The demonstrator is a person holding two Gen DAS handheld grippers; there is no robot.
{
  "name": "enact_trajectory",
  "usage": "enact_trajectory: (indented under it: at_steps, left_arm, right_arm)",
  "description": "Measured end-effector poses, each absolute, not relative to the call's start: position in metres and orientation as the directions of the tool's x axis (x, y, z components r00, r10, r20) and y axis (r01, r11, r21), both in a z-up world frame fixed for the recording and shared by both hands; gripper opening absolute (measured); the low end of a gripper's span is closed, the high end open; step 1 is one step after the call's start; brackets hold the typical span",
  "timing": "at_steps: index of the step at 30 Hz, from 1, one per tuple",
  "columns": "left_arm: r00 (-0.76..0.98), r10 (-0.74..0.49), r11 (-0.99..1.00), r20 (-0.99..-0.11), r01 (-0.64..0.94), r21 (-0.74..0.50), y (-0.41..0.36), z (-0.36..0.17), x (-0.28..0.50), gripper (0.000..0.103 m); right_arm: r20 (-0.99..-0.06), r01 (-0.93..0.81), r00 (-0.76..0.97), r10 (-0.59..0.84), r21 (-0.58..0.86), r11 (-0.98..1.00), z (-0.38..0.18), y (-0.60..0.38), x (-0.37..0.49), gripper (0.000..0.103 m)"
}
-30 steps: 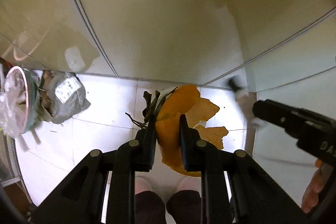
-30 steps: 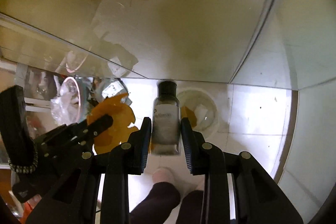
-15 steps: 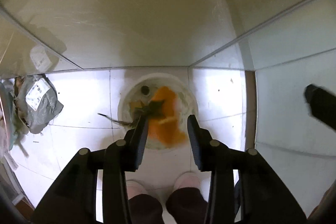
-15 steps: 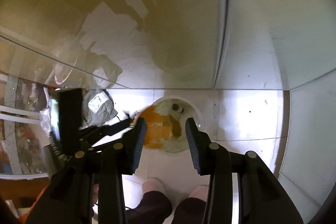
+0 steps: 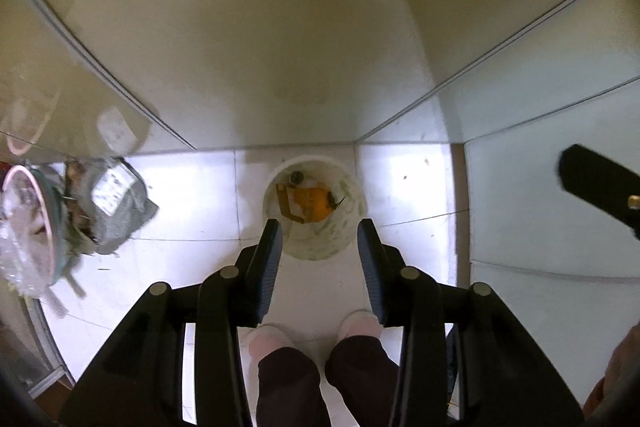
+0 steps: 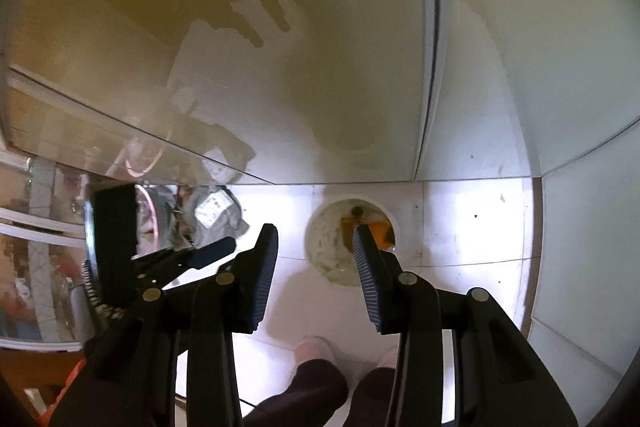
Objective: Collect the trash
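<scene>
Both claws hung over the white bin (image 5: 314, 207) on the tiled floor (image 5: 192, 195), each pointing steeply down so that whatever left them would fall straight in. The left claw (image 5: 318, 263) stood apart with nothing between its pads — its jaws had just been opening, and the orange peel (image 5: 310, 205) it had carried lay at the bottom of the bin. The right claw (image 6: 316, 269) was likewise parted and empty, its jaws having just opened too; the small dark-capped bottle (image 5: 297, 178) it had let go rested at the bin's far side, beside the peel. Near the person's feet (image 5: 268, 341) the floor was bare. Off to the left, more rubbish waited: a grey wrapped bundle with a white label (image 5: 114, 199) and a pink-rimmed container stuffed with crumpled plastic (image 5: 28, 215), touching each other against the glass panel (image 5: 52, 99). Those probably came next.
</scene>
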State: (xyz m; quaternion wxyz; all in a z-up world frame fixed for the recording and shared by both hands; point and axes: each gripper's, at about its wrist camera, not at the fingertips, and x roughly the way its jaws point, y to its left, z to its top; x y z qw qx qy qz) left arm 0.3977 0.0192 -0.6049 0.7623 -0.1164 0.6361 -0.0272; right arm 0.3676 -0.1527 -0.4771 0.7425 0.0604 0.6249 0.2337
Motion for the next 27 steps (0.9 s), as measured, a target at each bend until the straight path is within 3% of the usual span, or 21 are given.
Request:
enact_trajectory:
  at_steps: [15, 24, 27]
  left_arm:
    - [0.474, -0.181, 0.971, -0.862, -0.051, -0.232, 0.041, -0.285, 0.354, 0.038]
    - [0.653, -0.140, 0.984, -0.745, 0.005, -0.180, 0.059, -0.153, 0.330, 0.046]
    - [0.696, -0.117, 0.988, -0.708, 0.006, -0.157, 0.066, -0.124, 0.328, 0.053]
  right_arm:
    - [-0.827, -0.336, 0.331, 0.454, 0.346, 0.876, -0.211, -0.158, 0.335, 0.036]
    - [-0.730, -0.357, 0.518, 0.446, 0.290, 0.888, -0.101, -0.155, 0.316, 0.036]
    - [-0.690, -0.366, 0.557, 0.461, 0.294, 0.883, -0.076, -0.161, 0.318, 0.036]
